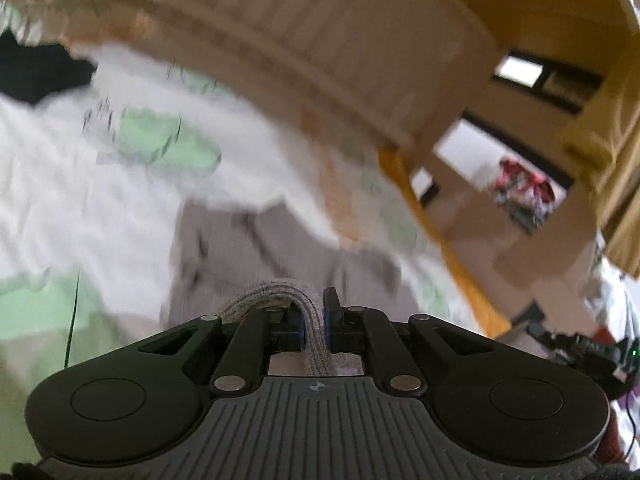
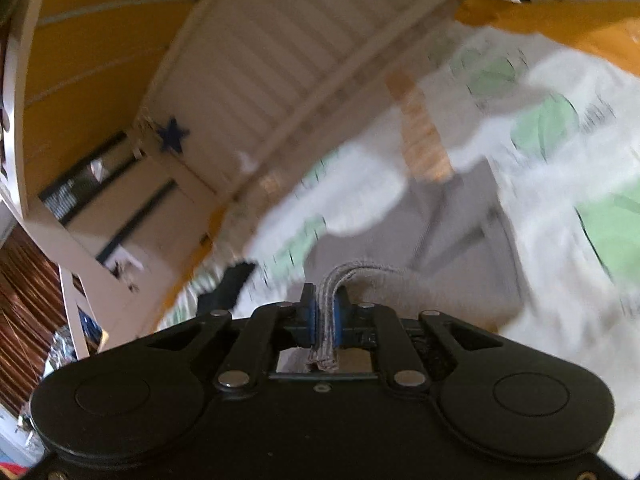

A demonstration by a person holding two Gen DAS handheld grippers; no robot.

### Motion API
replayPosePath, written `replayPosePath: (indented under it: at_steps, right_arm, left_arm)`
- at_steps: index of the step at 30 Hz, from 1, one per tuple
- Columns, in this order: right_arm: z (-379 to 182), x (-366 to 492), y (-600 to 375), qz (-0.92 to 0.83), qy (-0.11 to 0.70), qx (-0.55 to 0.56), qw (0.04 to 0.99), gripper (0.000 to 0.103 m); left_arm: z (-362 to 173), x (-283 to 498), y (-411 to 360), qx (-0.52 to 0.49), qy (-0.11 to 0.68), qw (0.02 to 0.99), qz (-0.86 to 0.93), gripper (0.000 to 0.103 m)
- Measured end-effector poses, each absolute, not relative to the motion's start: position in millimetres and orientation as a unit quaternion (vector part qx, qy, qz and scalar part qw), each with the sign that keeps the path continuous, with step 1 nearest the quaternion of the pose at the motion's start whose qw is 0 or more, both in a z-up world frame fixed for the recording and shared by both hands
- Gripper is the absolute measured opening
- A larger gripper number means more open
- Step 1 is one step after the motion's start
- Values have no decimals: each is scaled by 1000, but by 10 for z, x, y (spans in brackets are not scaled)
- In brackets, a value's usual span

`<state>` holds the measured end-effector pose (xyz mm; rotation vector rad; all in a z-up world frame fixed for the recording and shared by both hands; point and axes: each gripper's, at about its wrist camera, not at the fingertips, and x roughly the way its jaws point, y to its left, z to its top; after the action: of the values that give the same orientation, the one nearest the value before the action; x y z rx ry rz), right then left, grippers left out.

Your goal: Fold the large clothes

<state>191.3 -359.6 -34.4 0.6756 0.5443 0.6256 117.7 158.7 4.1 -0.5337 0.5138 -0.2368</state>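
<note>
My left gripper (image 1: 314,322) pinches a bunched ribbed edge of the grey garment (image 1: 248,248), and my right gripper (image 2: 325,316) pinches another stacked edge of it. The rest hangs away ahead of both onto the leaf-print bed sheet (image 1: 80,184). Through the blur, its long axis seems to run straight forward.

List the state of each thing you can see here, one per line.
left gripper: shut on the grey garment's bunched edge.
right gripper: shut on a stacked fold of the same cloth.
grey garment: pinched by both, rest trailing onto the bedsheet.
bedsheet: white with green patches, rumpled.
</note>
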Motion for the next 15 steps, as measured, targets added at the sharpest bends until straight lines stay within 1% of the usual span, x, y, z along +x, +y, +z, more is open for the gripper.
replayPosePath:
  at_steps: [3,8,11,15]
  right_arm:
    - [-260,2341,-3541,296,239,330,864,17]
    - [-289,3004,-3356,272,237,324,875,17]
    - [-397,3378,-3272,250,247,322,879,17]
    - [-610,3796,-3214,216,266,315,885,17]
  left_arm:
    - [100,1542,1611,-257,229,933,-107,8]
    - [88,2236,1586,-236,220,942,-90,8]
    - [-10,2628,1565,-234,236,940,-85,8]
    - [-270,3089,1537,-237,275,929,-68,8]
